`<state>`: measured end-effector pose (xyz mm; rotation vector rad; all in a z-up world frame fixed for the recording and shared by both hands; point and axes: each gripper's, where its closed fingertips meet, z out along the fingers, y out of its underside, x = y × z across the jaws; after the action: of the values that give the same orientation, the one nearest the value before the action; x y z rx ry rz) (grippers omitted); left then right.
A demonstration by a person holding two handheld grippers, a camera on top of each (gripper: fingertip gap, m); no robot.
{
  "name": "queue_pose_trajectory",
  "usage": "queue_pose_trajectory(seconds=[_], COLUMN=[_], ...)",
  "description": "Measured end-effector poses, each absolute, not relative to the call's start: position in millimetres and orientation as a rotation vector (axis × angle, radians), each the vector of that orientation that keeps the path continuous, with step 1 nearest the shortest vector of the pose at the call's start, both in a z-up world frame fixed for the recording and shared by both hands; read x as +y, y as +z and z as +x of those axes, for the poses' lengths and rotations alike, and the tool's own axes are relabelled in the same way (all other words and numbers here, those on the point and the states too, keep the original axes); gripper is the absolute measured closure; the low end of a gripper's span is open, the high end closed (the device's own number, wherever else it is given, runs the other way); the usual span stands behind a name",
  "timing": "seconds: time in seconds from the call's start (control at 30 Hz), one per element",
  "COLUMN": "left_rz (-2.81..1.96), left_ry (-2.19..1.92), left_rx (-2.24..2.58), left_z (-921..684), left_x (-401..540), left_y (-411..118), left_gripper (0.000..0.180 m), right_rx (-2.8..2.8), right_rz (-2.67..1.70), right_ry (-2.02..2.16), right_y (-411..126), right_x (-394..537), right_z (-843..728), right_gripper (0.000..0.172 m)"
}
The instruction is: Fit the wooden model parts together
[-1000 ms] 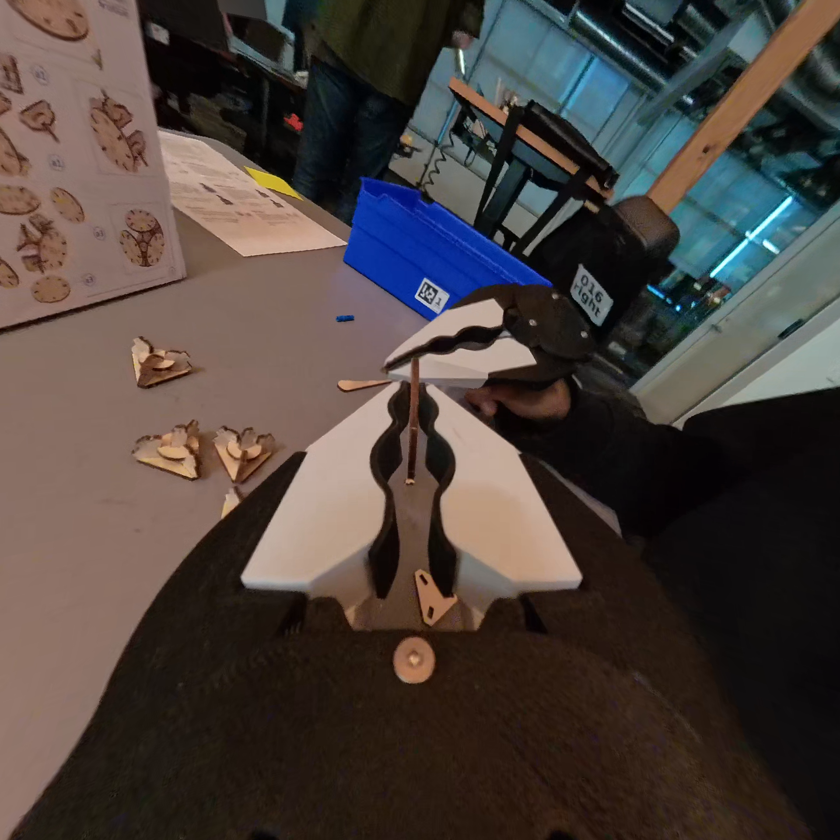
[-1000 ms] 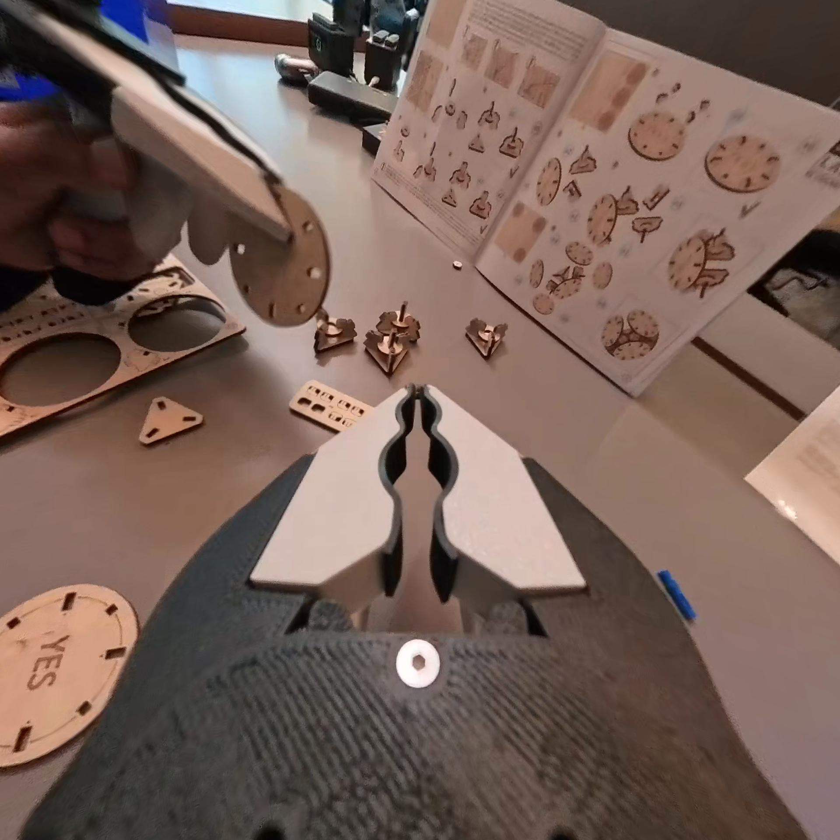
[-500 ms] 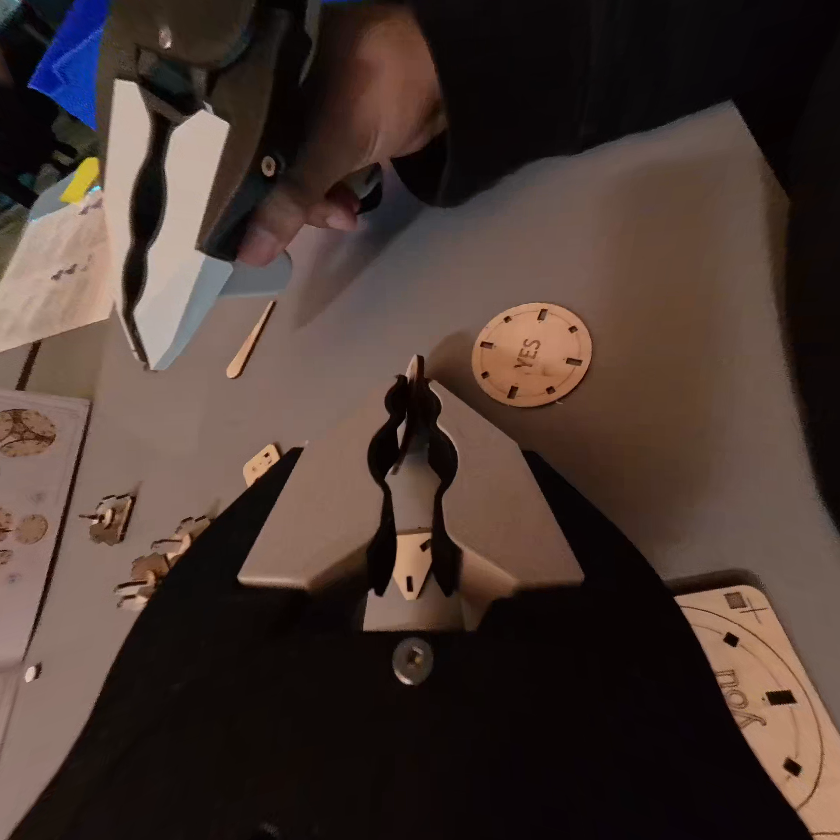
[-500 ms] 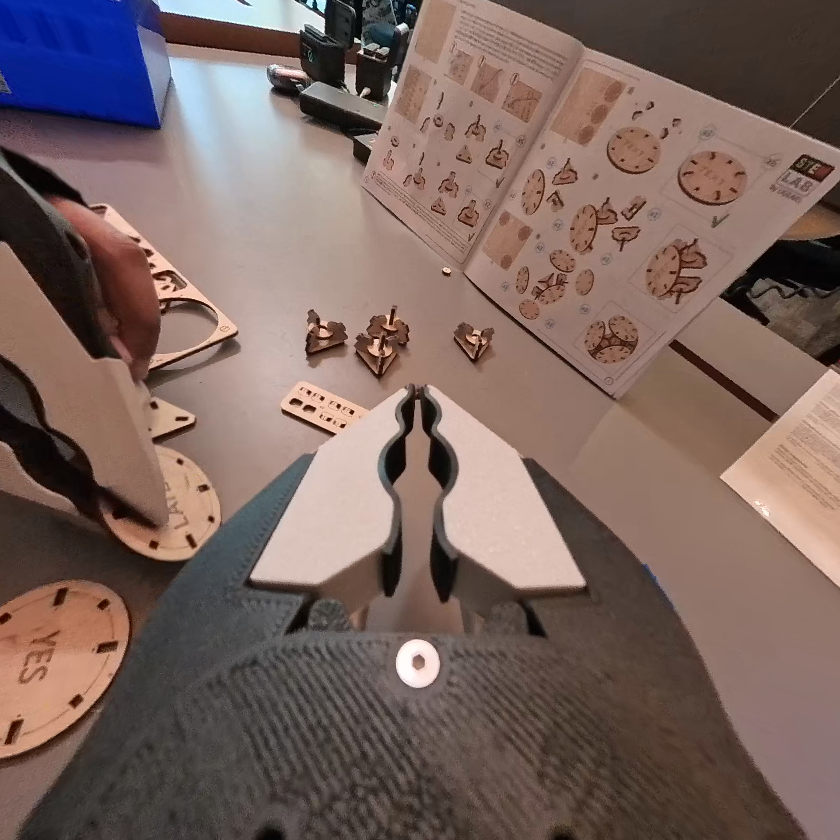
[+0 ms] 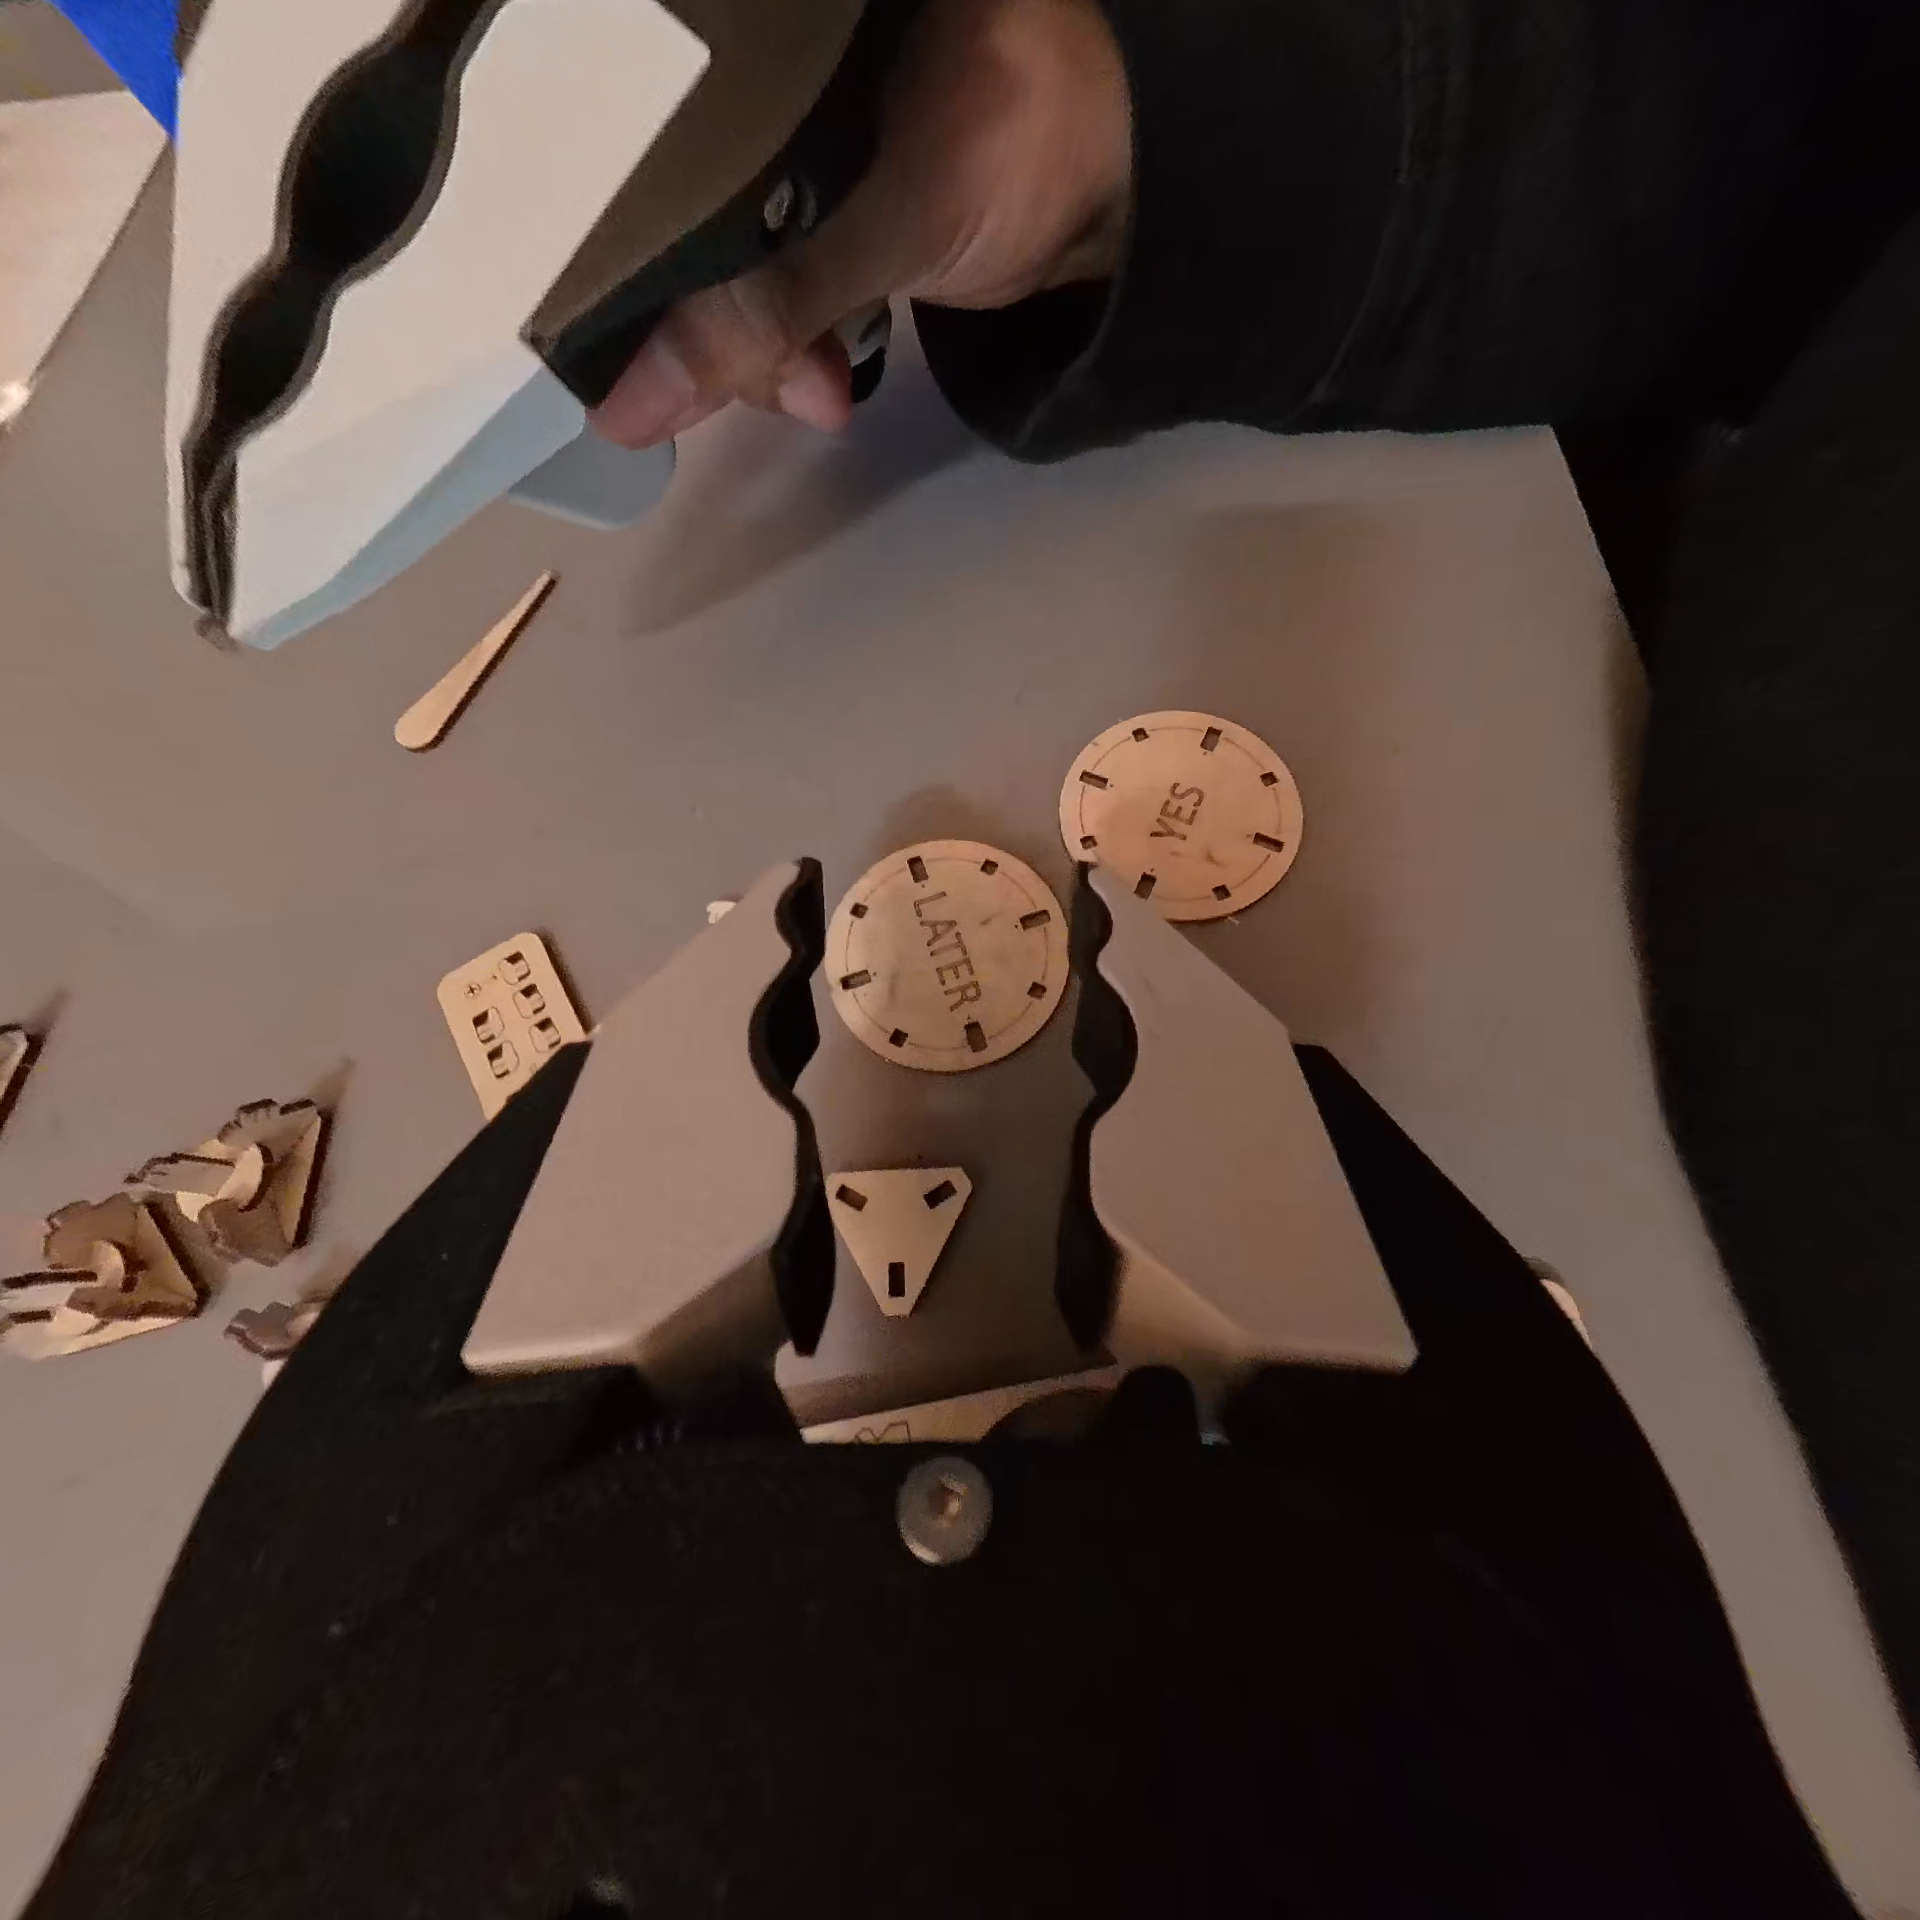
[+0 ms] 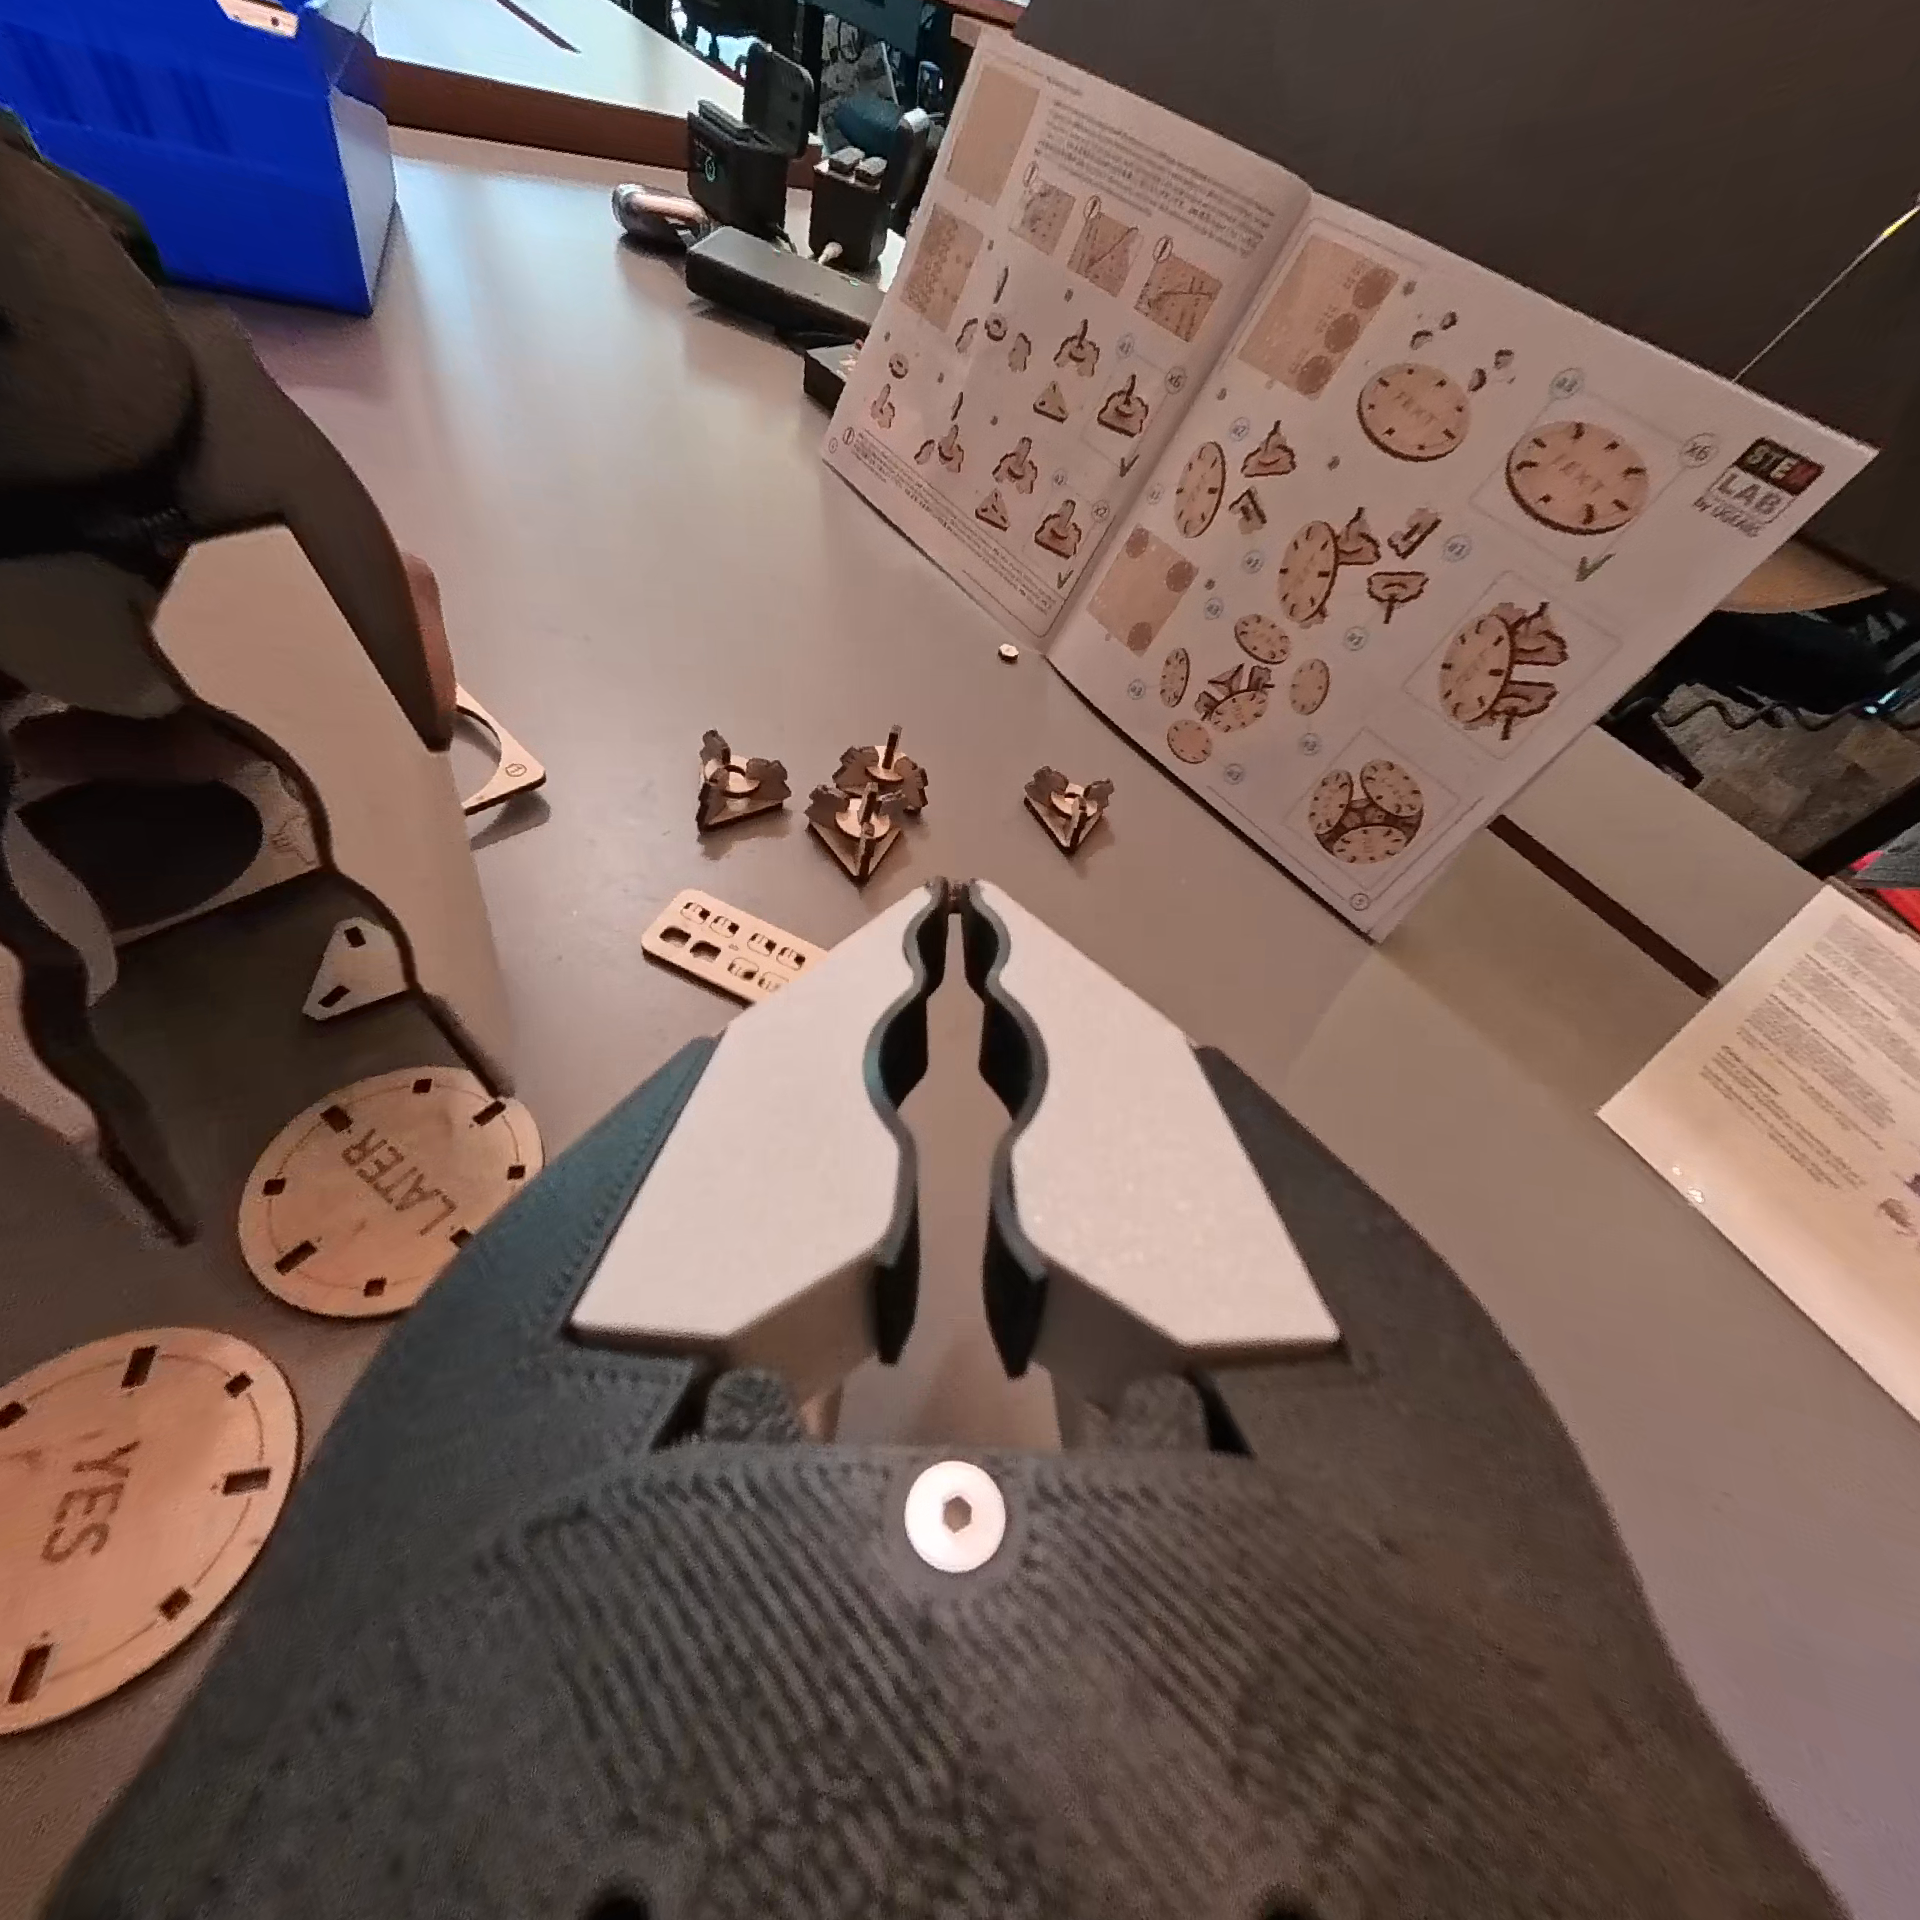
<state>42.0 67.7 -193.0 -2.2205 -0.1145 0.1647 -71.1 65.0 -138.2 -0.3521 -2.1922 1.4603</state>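
My left gripper [image 5: 945, 873] is open and points down at the grey table [image 5: 1039, 623]. A round wooden disc with slots [image 5: 948, 954] lies flat on the table between its fingertips, and neither pad touches it. A second slotted disc [image 5: 1180, 817] lies just beyond the right fingertip. A small wooden triangle plate [image 5: 900, 1236] lies farther back between the fingers. My right gripper [image 6: 951, 888] is shut with nothing between its pads and hovers over the table. It also shows in the left wrist view [image 5: 208, 613], upper left. Both discs [image 6: 390, 1195] [image 6: 125, 1507] show in the right wrist view.
Several small triangular wooden assemblies [image 6: 862, 810] stand ahead of my right gripper. A slotted wooden card [image 6: 727, 940] lies near them and a wooden stick [image 5: 473, 665] by the discs. An open instruction booklet [image 6: 1351, 468] stands at the right, a blue bin [image 6: 208, 156] far left, a paper sheet [image 6: 1787, 1122] right.
My left gripper held a disc on edge, swung down to the table beside the other disc and opened. The disc left the grasp and lies flat. My right gripper stayed shut.
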Motion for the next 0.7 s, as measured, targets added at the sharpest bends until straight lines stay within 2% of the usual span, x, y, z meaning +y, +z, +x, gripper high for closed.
queue_pose_trajectory(seconds=[0.3,0.53,0.7], left_rz=[-2.201,-1.983,-1.906], left_ry=[0.172,0.144,0.083], left_rx=[-0.198,-0.417,-0.514], left_z=[31,3,-8], left_x=[63,47,39], left_y=[-189,-156,-150], left_gripper=[0.135,0.139,0.142], right_rx=[-2.175,-2.147,-2.165], right_rz=[-0.351,-0.342,-0.347], right_ry=[1.476,1.493,1.500], right_y=[-135,-130,-131], right_x=[66,66,65], right_z=[-71,-70,-69], right_gripper=[0.171,0.172,0.172])
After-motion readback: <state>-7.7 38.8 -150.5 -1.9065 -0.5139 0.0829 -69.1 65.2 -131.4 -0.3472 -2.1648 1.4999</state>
